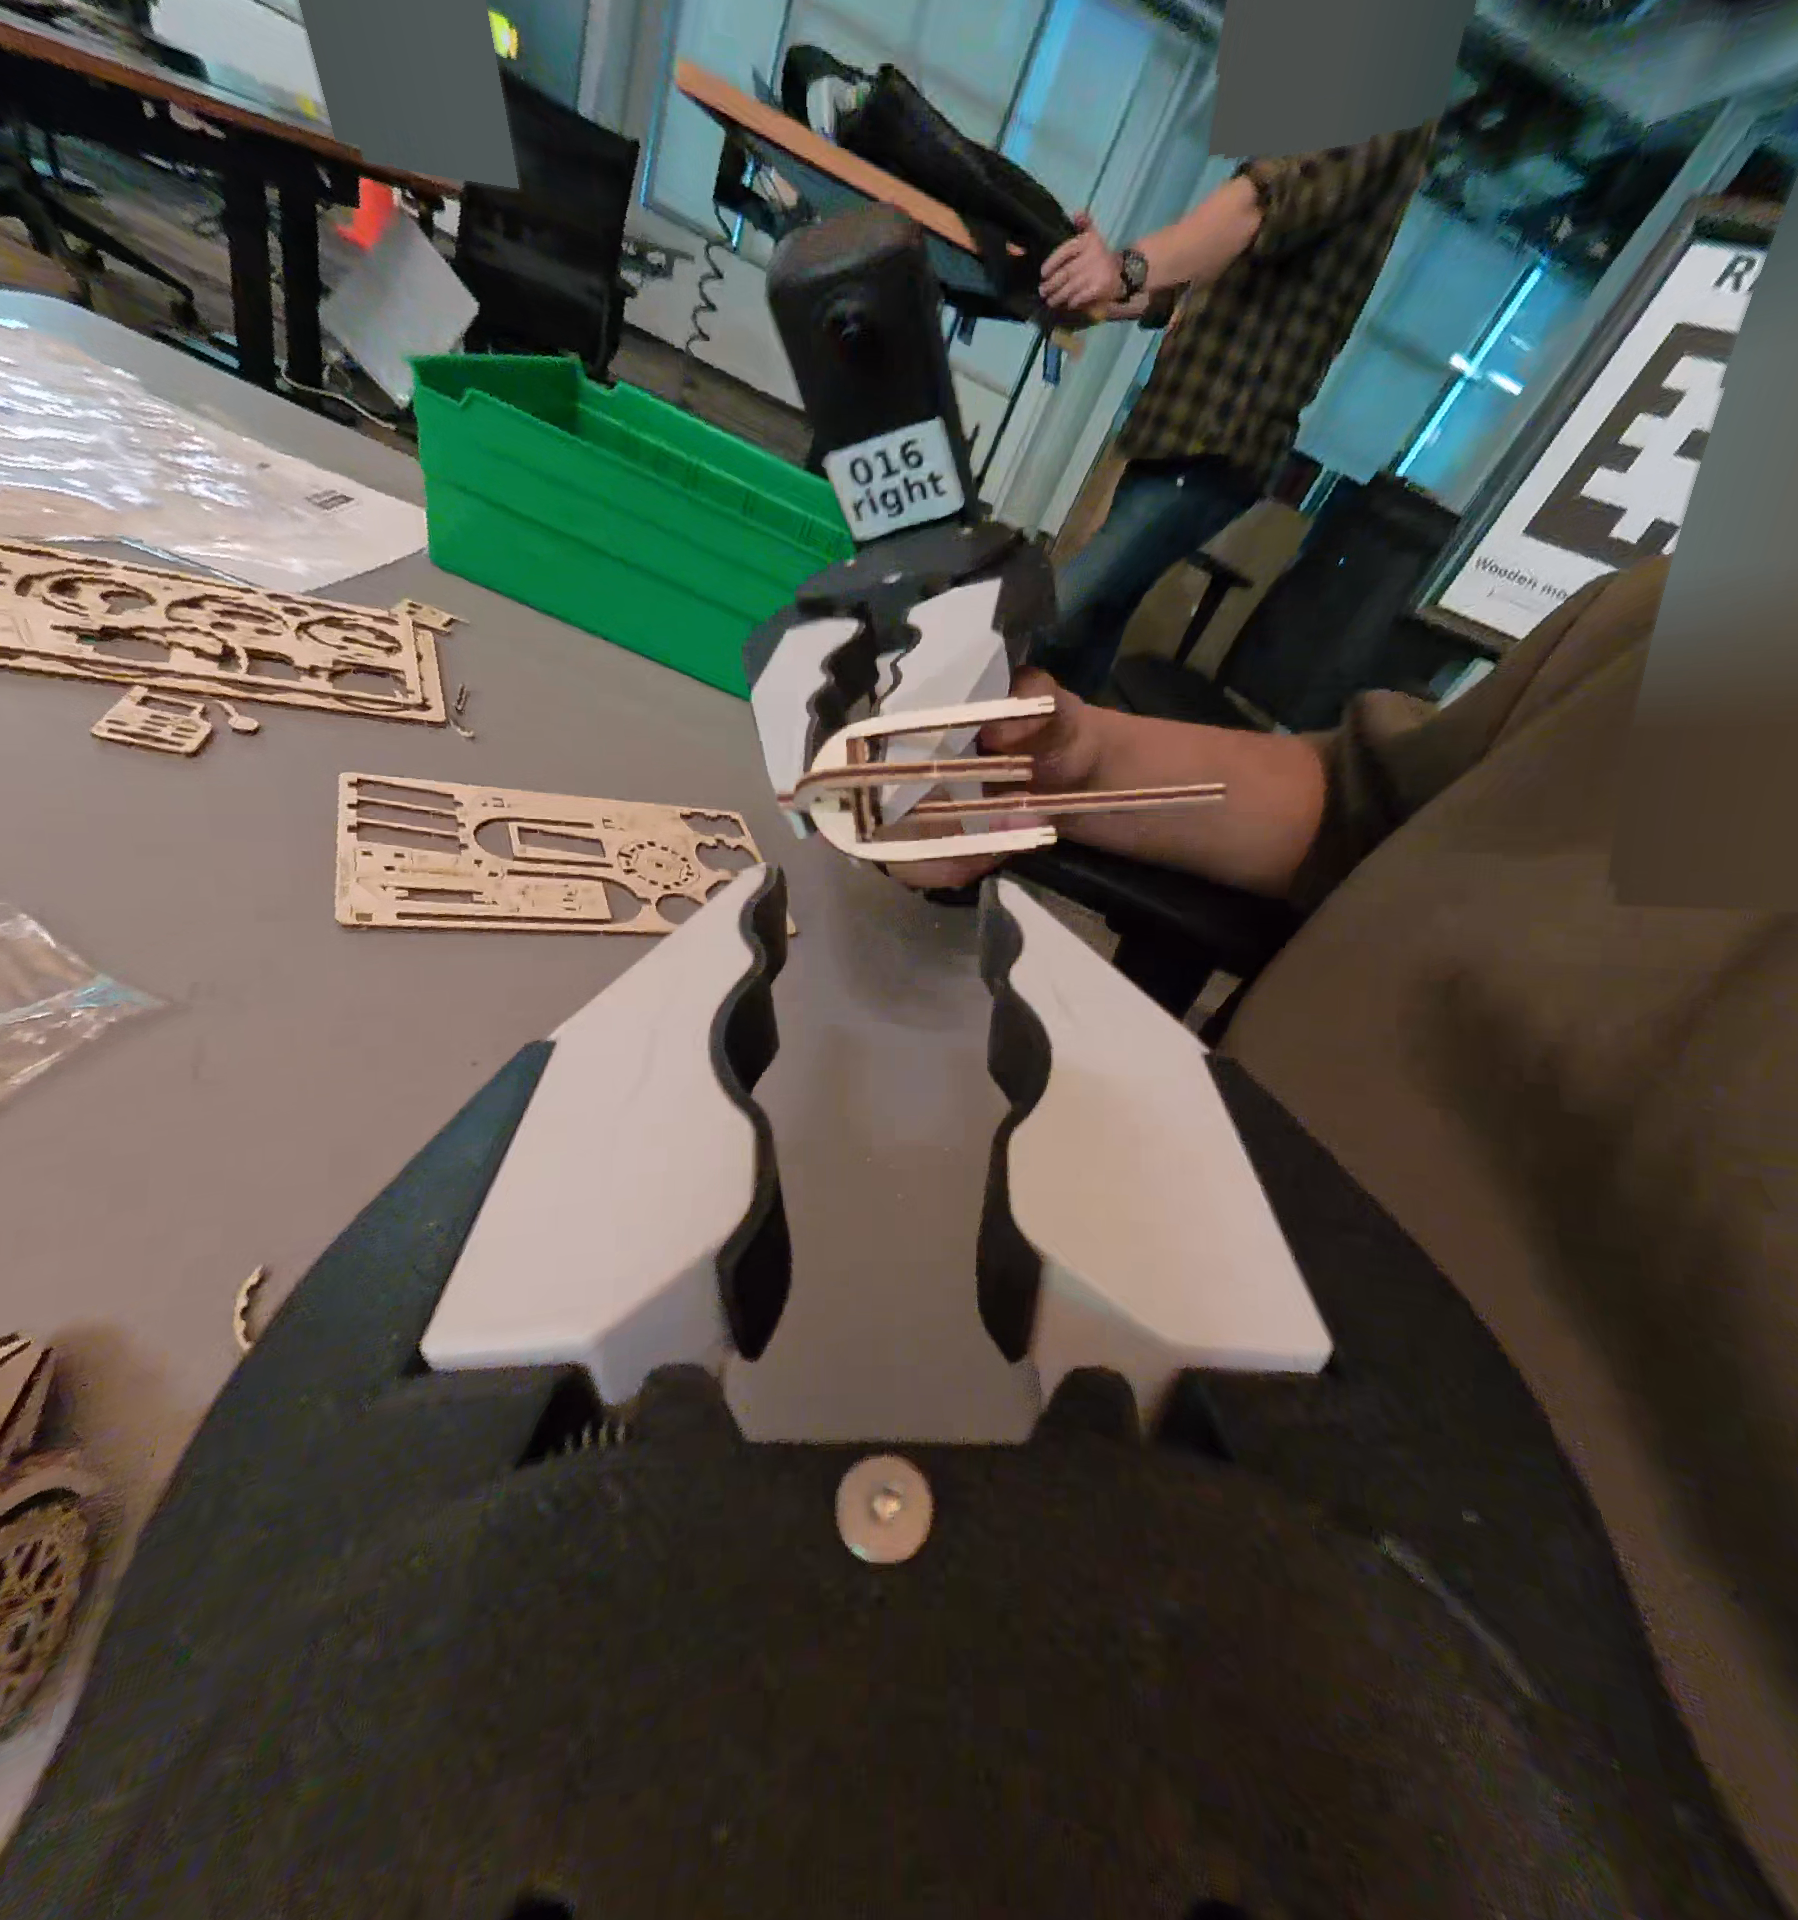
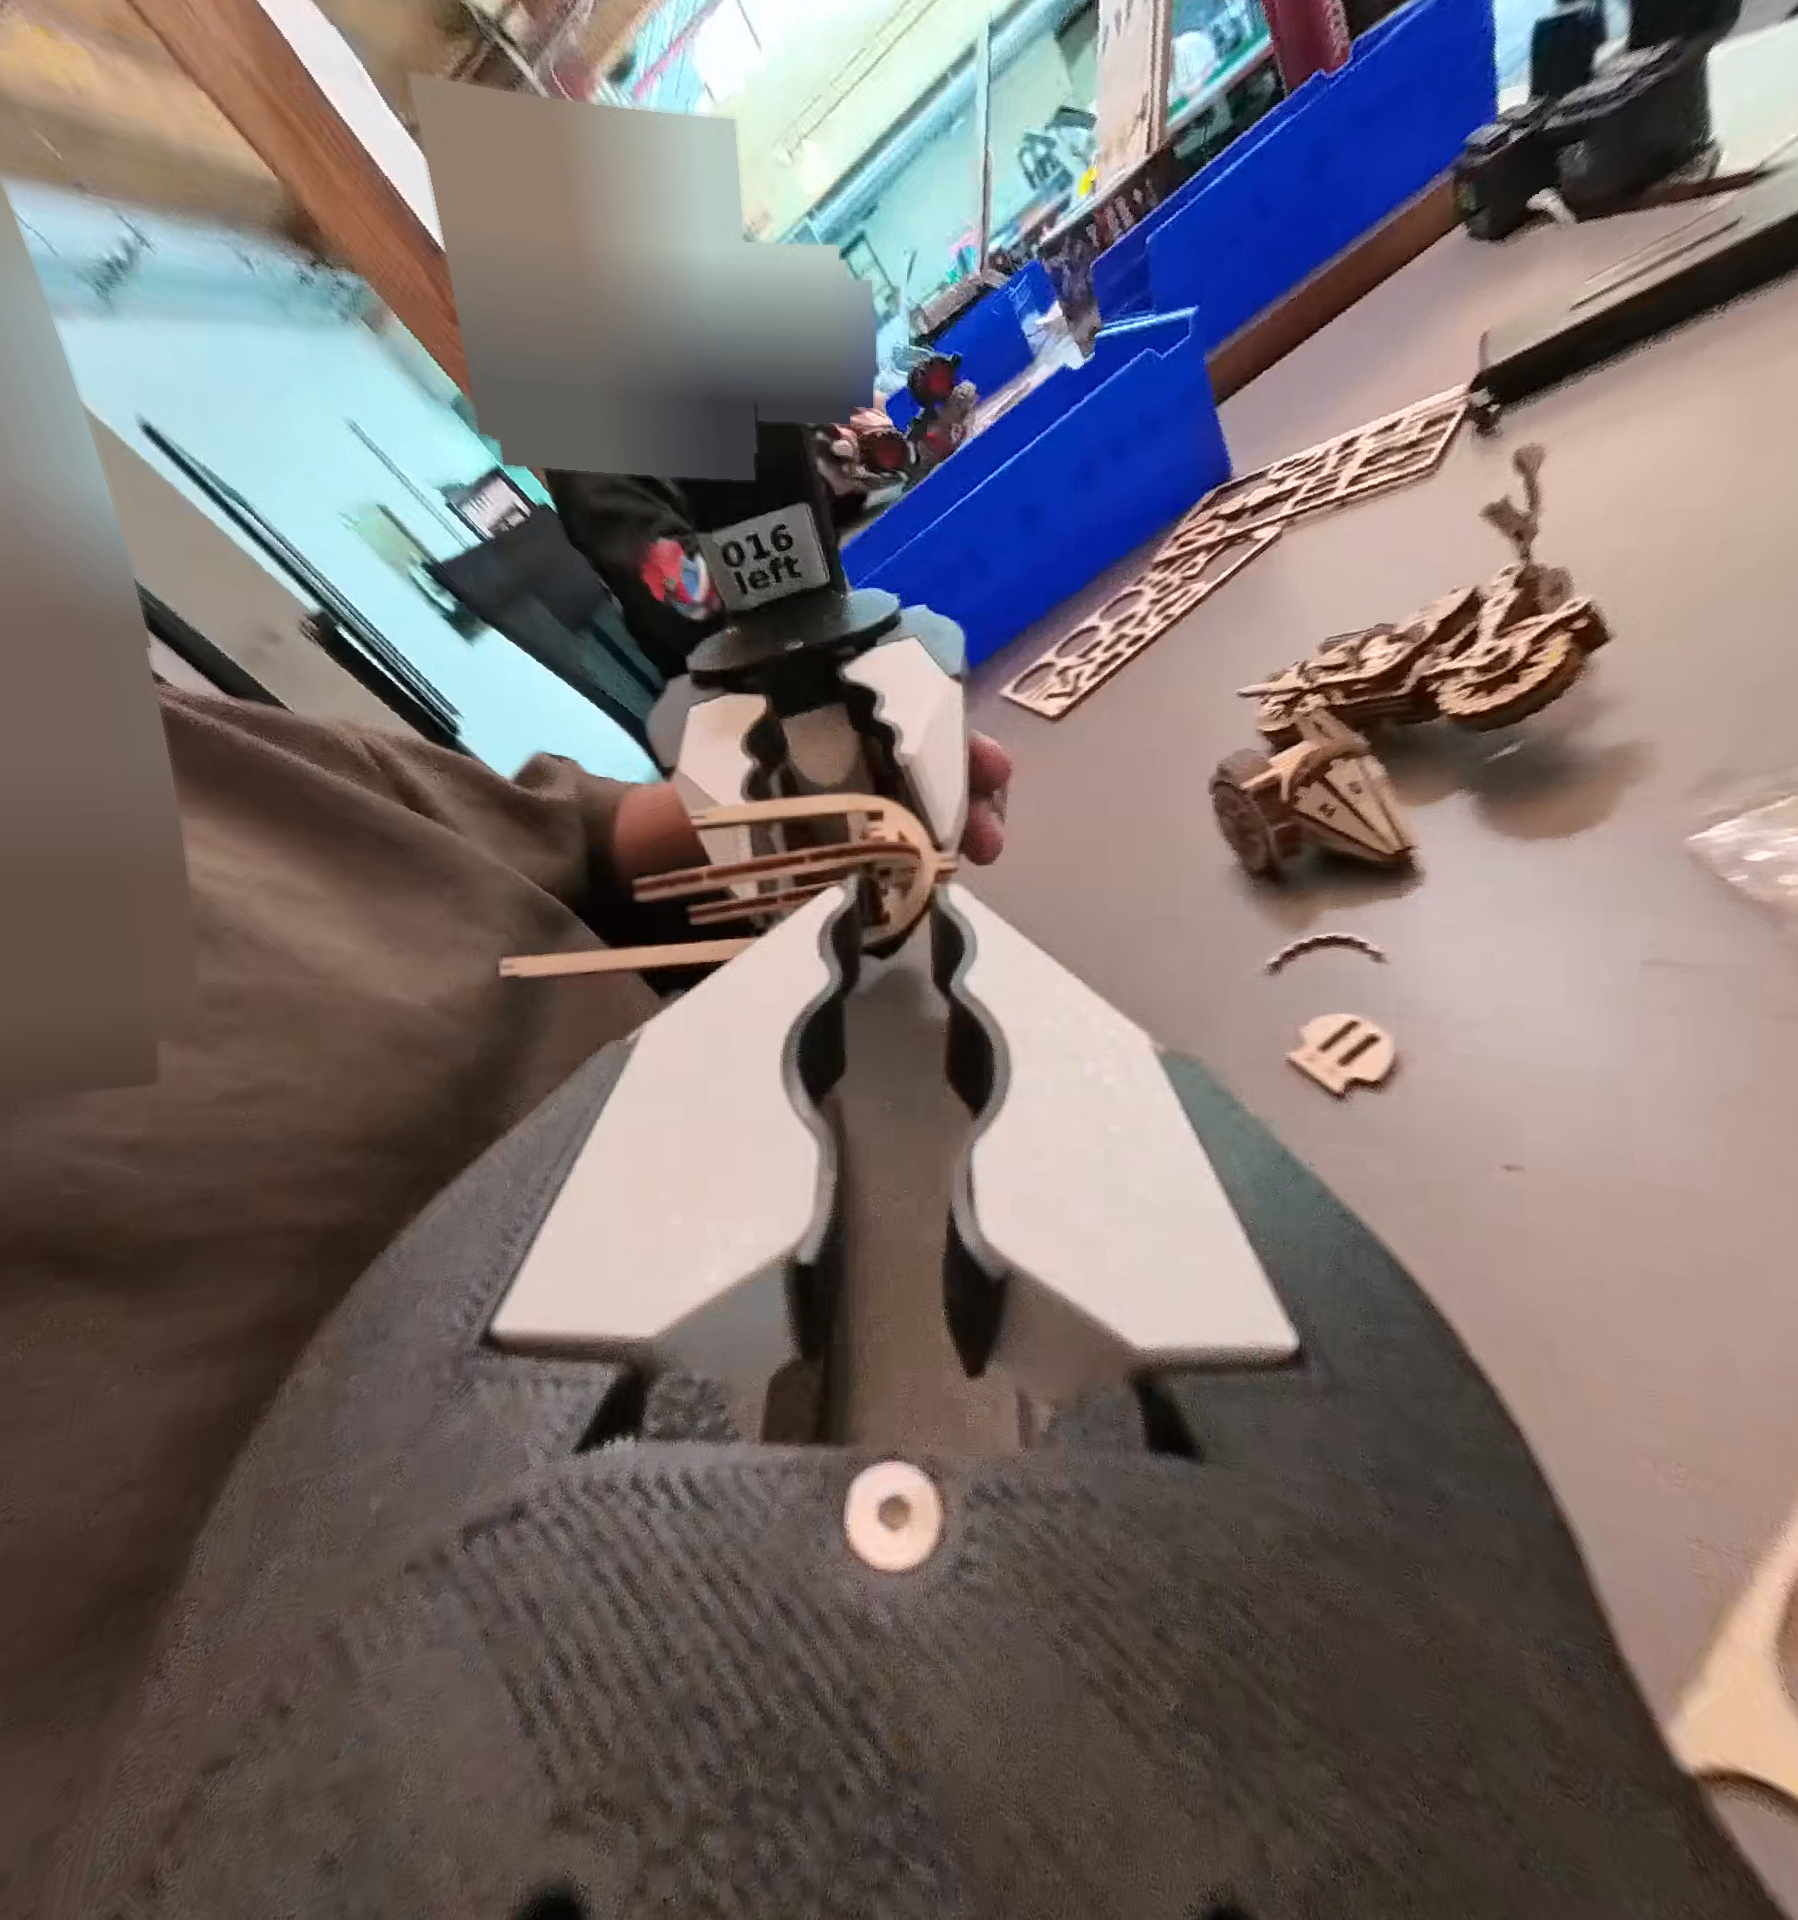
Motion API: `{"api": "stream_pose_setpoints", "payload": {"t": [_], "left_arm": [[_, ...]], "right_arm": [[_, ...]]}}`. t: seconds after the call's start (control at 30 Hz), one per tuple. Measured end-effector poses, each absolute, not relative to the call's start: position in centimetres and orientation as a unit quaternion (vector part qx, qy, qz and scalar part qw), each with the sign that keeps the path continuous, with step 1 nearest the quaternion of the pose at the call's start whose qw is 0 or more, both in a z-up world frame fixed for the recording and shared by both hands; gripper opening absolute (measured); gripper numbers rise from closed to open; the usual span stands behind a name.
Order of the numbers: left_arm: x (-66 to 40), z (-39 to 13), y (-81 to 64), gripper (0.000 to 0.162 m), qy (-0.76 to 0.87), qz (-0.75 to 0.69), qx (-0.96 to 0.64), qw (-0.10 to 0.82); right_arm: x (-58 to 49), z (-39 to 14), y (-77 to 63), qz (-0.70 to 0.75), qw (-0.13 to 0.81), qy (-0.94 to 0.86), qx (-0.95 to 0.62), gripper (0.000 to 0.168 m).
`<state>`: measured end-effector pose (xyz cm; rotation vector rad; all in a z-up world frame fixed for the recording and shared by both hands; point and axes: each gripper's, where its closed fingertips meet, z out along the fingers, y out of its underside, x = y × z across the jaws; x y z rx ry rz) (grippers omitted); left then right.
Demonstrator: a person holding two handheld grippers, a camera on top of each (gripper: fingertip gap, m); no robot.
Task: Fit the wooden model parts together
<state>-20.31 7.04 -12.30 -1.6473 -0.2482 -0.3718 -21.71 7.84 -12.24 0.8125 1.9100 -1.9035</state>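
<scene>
The part-built wooden sub-assembly (image 1: 916, 790), a curved bow with several thin rails slotted into it, was pinched at its bowed end by the right gripper (image 2: 890, 914) and held in the air, its rails pointing toward the person. The left gripper (image 1: 879, 894) faced it from just in front, jaws apart and holding nothing. Judging by the larger wooden model (image 2: 1414, 675) lying on the table (image 1: 562, 1039) beyond the right gripper, with a loose arc piece (image 2: 1326, 951), a small slotted piece (image 2: 1342, 1051) and cut-out sheets (image 1: 521, 852) nearby, some fitting was done but joining this piece to the rest probably remained.
</scene>
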Motion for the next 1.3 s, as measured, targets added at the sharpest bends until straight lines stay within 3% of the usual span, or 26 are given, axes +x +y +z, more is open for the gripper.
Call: {"api": "stream_pose_setpoints", "payload": {"t": [0.3,0.87,1.3], "left_arm": [[-20.2,-12.0,6.7,0.016,-0.127,-0.238,-0.703,0.658],[-20.6,-13.0,6.9,0.023,-0.180,-0.349,-0.673,0.627],[-21.0,-13.2,7.2,0.014,-0.218,-0.375,-0.654,0.621]], "right_arm": [[-21.3,-12.6,6.9,-0.653,0.259,0.633,0.327,0.011],[-20.7,-14.0,6.6,-0.603,0.365,0.596,0.384,0.011],[-20.8,-14.0,6.7,-0.603,0.424,0.543,0.402,0.011]]}}
